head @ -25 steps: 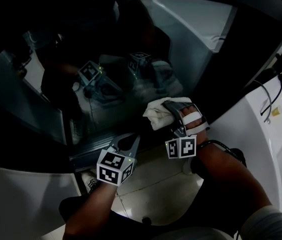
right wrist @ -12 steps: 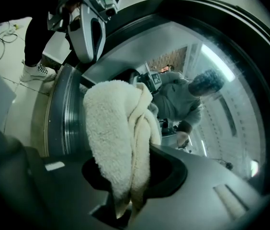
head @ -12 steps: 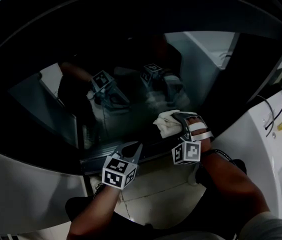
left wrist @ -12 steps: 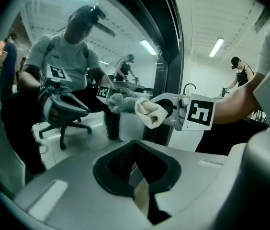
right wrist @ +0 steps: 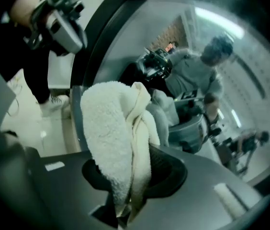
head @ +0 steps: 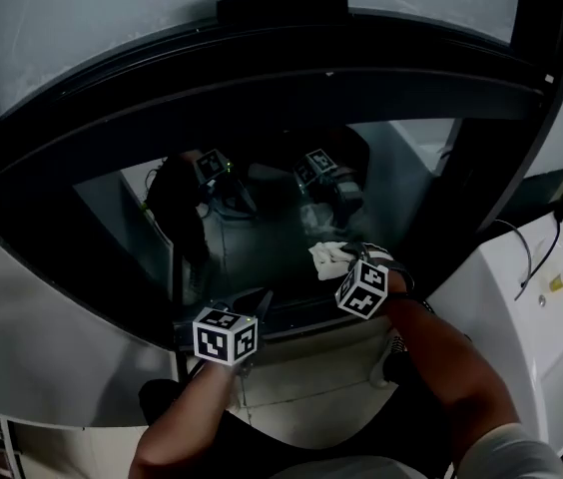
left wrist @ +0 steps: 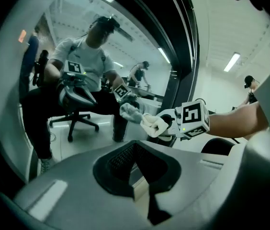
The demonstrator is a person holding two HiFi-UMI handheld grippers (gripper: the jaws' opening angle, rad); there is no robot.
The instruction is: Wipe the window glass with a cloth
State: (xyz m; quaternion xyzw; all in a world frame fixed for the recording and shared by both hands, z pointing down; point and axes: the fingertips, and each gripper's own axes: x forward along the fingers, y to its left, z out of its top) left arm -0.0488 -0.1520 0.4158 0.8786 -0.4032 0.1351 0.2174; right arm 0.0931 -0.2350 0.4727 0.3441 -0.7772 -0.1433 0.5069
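One fluffy cream cloth (right wrist: 108, 138), bunched, clamped in right tongs (right wrist: 120, 211); left tongs (left wrist: 139, 194) together, empty.

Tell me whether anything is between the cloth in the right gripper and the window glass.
Nothing visible is. The right gripper is shut on the cloth, whose bunched end appears to meet its reflection in the window glass. The left gripper sits lower, off to the side.

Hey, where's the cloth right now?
In the head view the cloth sits right of centre, clamped in the right claw and held against the lower part of the window glass.
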